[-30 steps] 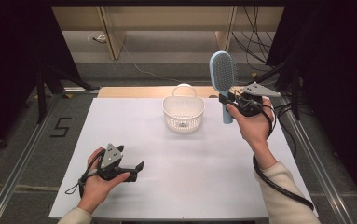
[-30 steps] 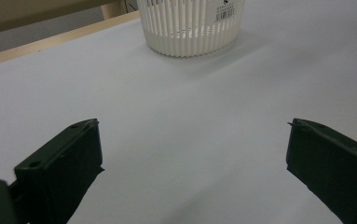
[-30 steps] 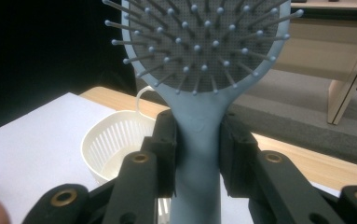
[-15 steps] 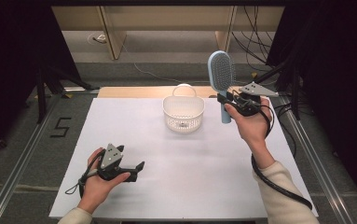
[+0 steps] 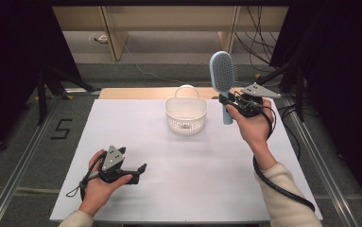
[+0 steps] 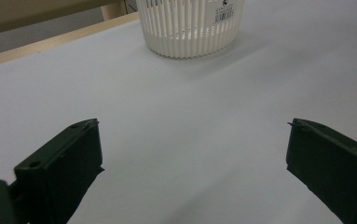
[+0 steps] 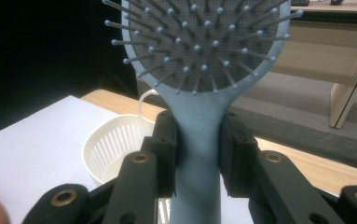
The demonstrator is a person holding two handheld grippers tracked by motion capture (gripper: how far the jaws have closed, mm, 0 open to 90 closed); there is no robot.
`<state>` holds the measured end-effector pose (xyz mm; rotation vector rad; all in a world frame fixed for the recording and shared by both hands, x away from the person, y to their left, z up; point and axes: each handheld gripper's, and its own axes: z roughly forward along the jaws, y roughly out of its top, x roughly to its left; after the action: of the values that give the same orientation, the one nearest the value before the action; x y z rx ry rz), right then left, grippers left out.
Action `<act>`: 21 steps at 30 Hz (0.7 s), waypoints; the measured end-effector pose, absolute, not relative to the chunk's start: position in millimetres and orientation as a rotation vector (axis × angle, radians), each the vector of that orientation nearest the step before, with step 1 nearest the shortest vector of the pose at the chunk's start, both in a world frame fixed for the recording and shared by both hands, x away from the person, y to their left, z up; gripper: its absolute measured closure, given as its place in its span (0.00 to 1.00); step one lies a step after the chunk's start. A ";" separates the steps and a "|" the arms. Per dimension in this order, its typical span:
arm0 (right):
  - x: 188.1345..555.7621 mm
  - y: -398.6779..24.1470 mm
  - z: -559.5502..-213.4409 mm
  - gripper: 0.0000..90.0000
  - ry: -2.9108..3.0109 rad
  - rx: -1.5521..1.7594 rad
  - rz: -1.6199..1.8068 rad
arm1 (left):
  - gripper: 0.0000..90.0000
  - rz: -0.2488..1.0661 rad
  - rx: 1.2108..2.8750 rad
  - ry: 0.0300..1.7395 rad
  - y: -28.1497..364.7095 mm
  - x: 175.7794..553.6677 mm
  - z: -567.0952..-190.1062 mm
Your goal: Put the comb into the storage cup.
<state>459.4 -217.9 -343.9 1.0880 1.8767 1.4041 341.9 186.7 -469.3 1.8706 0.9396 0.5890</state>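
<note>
Basket (image 5: 185,115) first: white, slatted plastic, round, with a loop handle at its far rim, standing upright on the white table (image 5: 178,189) near the far edge. From the high view I see nothing in it except a small dark label on the wall; its floor is partly hidden from me. In the left gripper view the same basket (image 6: 190,28) stands well ahead of the jaws, barcode sticker facing me.

Hairbrush (image 5: 223,75): pale blue, held in my right gripper (image 5: 229,100), just right of the basket and clear of it, above the table. Long axis close to vertical, head up, handle end down; bristles face back toward the gripper's camera. In the right gripper view the jaws clamp the brush's neck (image 7: 199,140) from both sides, just under the bristle pad.

Left gripper (image 5: 138,170) sits low over the near left of the table, jaws wide apart, bare table between them.
</note>
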 end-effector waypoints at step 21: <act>462.9 -213.8 -345.7 0.79 1.862 1.074 1.419 | 0.03 0.590 1.867 0.941 186.6 341.4 -468.9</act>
<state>462.9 -213.8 -345.7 1.0735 1.8617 1.4191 341.4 186.6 -468.9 1.8672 0.9415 0.5905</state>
